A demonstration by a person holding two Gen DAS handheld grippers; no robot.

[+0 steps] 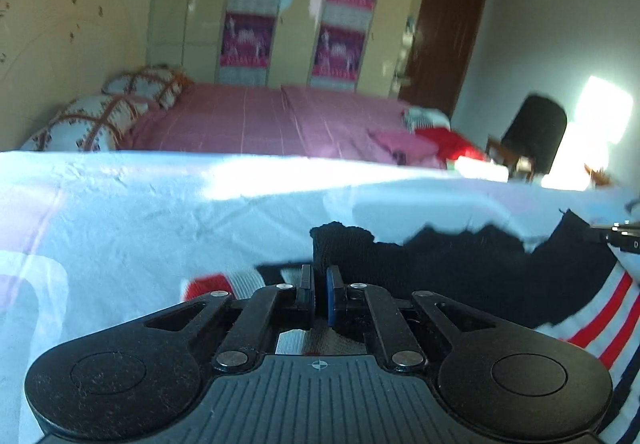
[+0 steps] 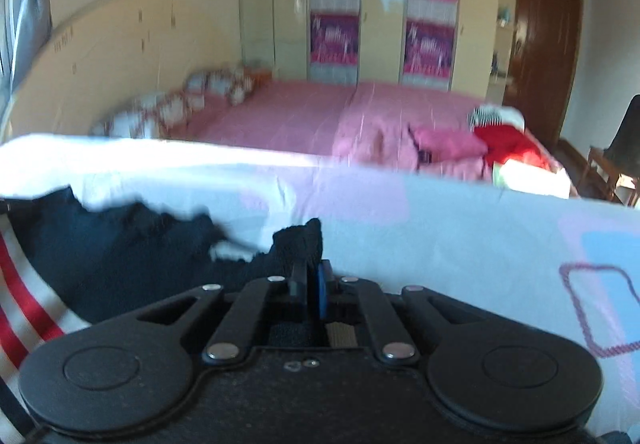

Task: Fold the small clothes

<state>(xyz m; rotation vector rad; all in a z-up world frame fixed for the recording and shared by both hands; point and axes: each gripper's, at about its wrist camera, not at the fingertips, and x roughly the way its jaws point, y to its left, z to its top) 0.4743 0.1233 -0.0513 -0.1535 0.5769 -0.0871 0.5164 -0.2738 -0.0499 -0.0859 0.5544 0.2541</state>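
Observation:
A small dark navy knitted garment with red and white stripes along one side lies spread on a white sheet. My left gripper is shut on one corner of it, and a tuft of navy cloth sticks up between the pads. At the far right of the left wrist view the tip of the other gripper reaches the garment's edge. In the right wrist view my right gripper is shut on the opposite corner of the garment, with cloth bunched above its fingers. The navy edge runs slack between the two grippers.
The white sheet has pastel square prints. Behind it stands a pink bed with patterned pillows and a pile of red and pink clothes. Beyond are cream wardrobes, a brown door and a dark chair.

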